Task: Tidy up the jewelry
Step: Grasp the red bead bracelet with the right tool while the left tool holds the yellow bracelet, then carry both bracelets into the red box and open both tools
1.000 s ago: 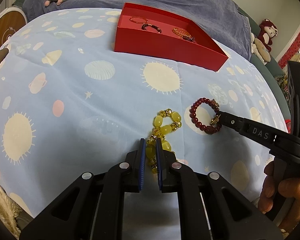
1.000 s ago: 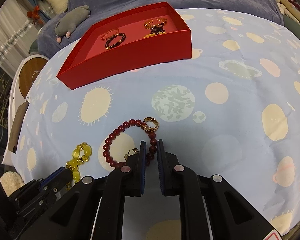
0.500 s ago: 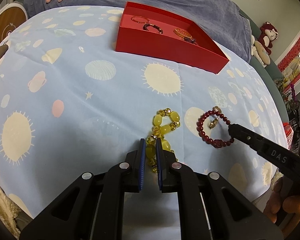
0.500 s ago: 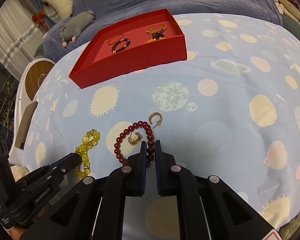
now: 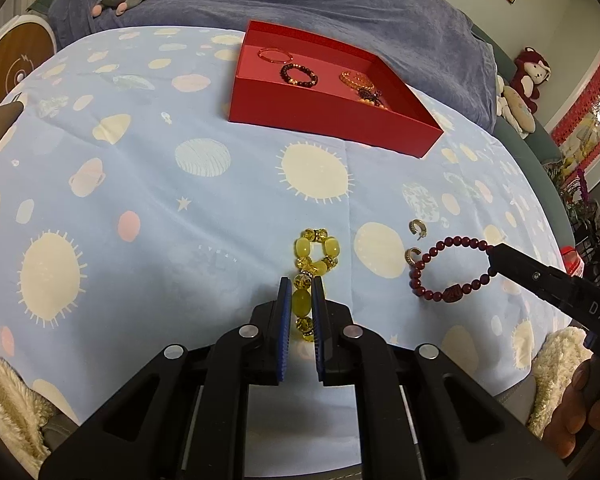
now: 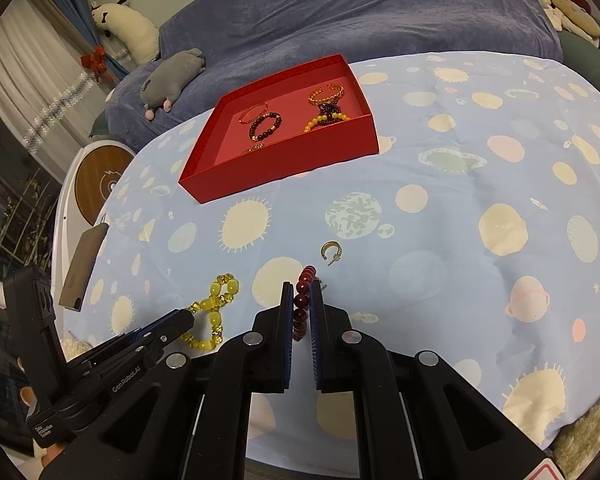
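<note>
1. Plainly, the left hand-held gripper (image 5: pixel 300 300) was pinching the yellow bead bracelet (image 5: pixel 314 256), whose far loop lay on the planet-print cloth (image 5: pixel 140 184) near the table's near edge.
2. Beside it, the right hand-held gripper (image 6: pixel 303 304) was clamped on the dark red bead bracelet (image 6: pixel 302 304), which hung from its tips as an open ring.
3. Two small gold hoop earrings (image 5: pixel 416 229) lay on the cloth just beside that red ring.
4. Toward the table's far edge stood the red tray (image 6: pixel 284 168), holding several bracelets.
5. Beyond the table, a grey plush toy (image 6: pixel 172 80) lay on a blue blanket (image 6: pixel 340 12).
</note>
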Available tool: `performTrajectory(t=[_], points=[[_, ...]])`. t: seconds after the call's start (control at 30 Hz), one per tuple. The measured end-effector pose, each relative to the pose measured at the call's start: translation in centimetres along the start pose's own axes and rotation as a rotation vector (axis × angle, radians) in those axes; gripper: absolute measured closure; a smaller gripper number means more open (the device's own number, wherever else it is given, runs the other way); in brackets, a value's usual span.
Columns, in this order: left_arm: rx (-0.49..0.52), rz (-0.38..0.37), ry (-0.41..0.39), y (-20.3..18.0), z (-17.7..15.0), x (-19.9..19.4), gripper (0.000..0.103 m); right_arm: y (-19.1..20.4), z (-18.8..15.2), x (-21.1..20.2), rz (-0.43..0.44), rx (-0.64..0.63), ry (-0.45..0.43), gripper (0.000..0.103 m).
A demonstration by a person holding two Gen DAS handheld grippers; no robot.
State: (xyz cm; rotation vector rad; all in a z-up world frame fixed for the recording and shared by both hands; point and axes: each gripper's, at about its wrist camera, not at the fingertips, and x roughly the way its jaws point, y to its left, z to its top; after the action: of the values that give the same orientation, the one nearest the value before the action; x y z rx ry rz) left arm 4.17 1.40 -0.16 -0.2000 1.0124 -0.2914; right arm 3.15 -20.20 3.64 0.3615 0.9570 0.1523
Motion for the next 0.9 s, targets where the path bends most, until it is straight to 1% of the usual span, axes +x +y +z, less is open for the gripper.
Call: performTrajectory(t=[0.23,0.53,0.67,0.9], points=[[-0.003,-0.021,-0.025,-0.4,0.3,-1.4,0.093,-0.1,-0.3,-1.2,0.007,0.003,-0.011,0.095],[-0.008,-0.04,-0.038,-0.9,0.7,-2.4,0.093,-0.2,-0.6,-1.2,0.004,-0.002,-0.005,0.095],[-0.007,-0.05,-0.047,-1.3,1.3,-3.0,0.093,0.0,-0.1,-1.6,0.013,-0.003,-0.02,0.095],[-0.001,-0.071,-0.072,-2.2,3.5,-4.0,0.093,0.9,1.8,-1.6,0.031,-0.016,-0.044,0.095]])
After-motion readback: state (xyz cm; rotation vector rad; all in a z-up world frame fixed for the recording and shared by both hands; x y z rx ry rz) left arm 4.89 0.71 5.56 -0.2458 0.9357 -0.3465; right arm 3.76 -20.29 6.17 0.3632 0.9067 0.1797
